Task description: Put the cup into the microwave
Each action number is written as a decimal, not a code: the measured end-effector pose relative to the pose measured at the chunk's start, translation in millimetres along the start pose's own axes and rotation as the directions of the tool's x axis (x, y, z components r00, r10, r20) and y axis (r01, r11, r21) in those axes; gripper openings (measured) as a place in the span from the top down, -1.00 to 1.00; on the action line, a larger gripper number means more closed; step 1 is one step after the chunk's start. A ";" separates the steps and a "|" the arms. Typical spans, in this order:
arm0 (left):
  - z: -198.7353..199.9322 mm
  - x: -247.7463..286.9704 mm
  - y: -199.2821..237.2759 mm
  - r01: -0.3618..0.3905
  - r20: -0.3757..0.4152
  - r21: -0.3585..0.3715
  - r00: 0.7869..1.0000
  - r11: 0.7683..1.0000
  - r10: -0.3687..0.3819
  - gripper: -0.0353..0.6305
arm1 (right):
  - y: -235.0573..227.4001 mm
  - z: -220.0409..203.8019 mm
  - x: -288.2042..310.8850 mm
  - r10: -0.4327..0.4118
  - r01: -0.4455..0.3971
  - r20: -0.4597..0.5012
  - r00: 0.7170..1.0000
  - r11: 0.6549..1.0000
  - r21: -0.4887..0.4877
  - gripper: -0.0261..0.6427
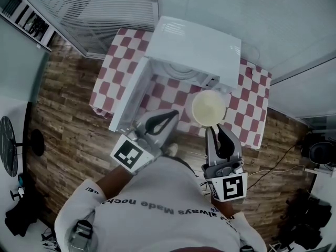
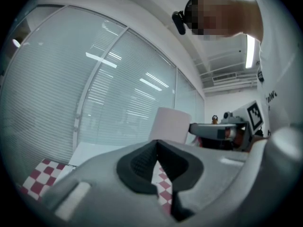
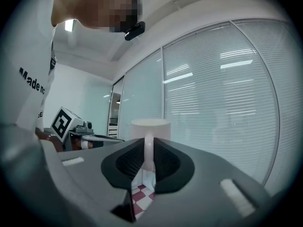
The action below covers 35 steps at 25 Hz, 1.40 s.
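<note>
Wood-plank floor and blind-covered glass walls surround a table with a red-and-white checked cloth (image 1: 252, 105), where the microwave (image 1: 195, 45) stands with its door (image 1: 128, 96) swung open to the left. At the right gripper (image 3: 148, 149) the jaws pinch the thin vertical handle (image 3: 148, 151) of the cup (image 3: 150, 128). Its handle points back toward the person and the body stands upright beyond the fingertips, mouth up. From the head view, the cup (image 1: 210, 107) is before the microwave's right front corner, over the cloth. Whether it rests on the cloth or hangs just above it, I cannot tell. The open cavity (image 1: 180, 71) lies ahead of the cup and somewhat to its left, so the coming move looks like a push forward with a leftward drift, keeping the cup's axis vertical. The left gripper (image 1: 169, 117) has its jaws pressed together on nothing and hovers near the door's free edge, left of the cup. It is nearer the opening, but the right gripper carries the load. The open door may need clearance.
</note>
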<state>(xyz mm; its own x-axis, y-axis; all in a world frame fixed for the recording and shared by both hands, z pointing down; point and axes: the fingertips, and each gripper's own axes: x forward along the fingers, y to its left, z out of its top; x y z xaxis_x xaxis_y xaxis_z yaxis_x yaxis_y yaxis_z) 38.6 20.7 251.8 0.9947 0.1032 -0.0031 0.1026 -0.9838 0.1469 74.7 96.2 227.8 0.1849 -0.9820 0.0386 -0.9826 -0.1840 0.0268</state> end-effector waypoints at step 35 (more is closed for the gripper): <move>26.2 53.3 110.5 0.046 0.017 -0.022 0.999 0.999 -0.046 0.89 | -41.1 17.6 110.5 -0.041 0.042 0.012 0.999 0.999 -0.020 0.79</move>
<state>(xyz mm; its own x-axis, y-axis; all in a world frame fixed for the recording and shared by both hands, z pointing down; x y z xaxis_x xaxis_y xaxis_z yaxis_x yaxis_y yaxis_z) 103.3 -86.3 241.9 0.9889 0.1460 -0.0263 0.1484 -0.9745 0.1682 135.2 -5.5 213.4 0.2253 -0.9740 0.0251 -0.9734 -0.2239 0.0483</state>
